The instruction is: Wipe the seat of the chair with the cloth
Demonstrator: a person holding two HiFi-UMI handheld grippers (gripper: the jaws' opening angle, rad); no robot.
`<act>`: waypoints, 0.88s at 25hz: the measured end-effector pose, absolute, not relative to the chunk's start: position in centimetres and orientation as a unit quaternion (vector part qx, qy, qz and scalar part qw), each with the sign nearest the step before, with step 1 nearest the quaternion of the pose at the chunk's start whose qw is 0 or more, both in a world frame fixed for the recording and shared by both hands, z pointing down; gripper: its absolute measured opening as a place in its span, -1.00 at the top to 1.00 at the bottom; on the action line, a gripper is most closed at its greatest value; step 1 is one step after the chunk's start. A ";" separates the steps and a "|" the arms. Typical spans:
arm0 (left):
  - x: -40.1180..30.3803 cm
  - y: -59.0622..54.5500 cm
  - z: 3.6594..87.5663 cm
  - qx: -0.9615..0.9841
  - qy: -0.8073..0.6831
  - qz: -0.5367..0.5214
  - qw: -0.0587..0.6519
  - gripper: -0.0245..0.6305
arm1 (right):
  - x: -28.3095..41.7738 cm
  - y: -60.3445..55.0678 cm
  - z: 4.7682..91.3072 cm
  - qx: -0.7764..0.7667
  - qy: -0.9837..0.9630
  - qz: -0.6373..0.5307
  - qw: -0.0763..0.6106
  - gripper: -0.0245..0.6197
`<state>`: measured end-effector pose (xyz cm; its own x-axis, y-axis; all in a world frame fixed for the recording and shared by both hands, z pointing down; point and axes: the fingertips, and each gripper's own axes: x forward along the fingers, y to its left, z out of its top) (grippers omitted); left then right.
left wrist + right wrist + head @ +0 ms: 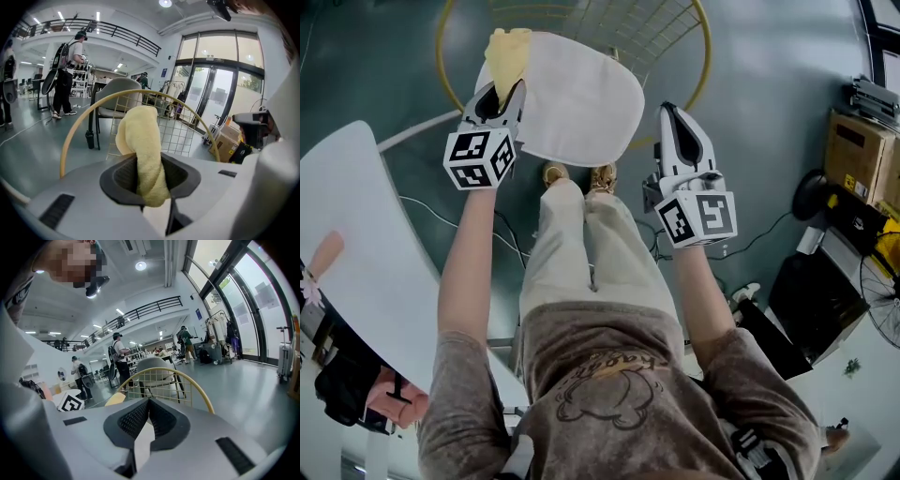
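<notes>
Head view: left gripper [504, 89] clamped on the yellow cloth [508, 52], chair seat [581, 103] right under it; right gripper [669, 111] pinched together, empty, seat to its left.

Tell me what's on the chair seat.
Only the yellow cloth, pinched in the left gripper, is over its far-left edge; the seat beneath cloth and gripper is covered.

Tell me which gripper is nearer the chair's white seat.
Left. The left gripper, shut on the yellow cloth, is over the left edge of the seat; the right gripper, shut and empty, hangs just off its right edge.
</notes>
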<state>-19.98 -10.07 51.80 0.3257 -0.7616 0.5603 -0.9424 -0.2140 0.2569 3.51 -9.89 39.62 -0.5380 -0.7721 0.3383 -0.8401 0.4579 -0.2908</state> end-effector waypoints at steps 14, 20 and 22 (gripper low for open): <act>-24.0 -14.0 63.2 0.704 -0.566 0.303 0.304 0.58 | 4.0 -9.8 41.1 0.476 -0.845 0.227 0.087 0.84; -26.2 -14.1 65.7 0.659 -0.589 0.317 0.344 0.58 | 4.0 -9.4 41.6 0.479 -0.841 0.237 0.089 0.84; -27.0 -14.1 66.0 0.644 -0.596 0.325 0.353 0.58 | 4.0 -9.2 41.7 0.478 -0.841 0.238 0.090 0.84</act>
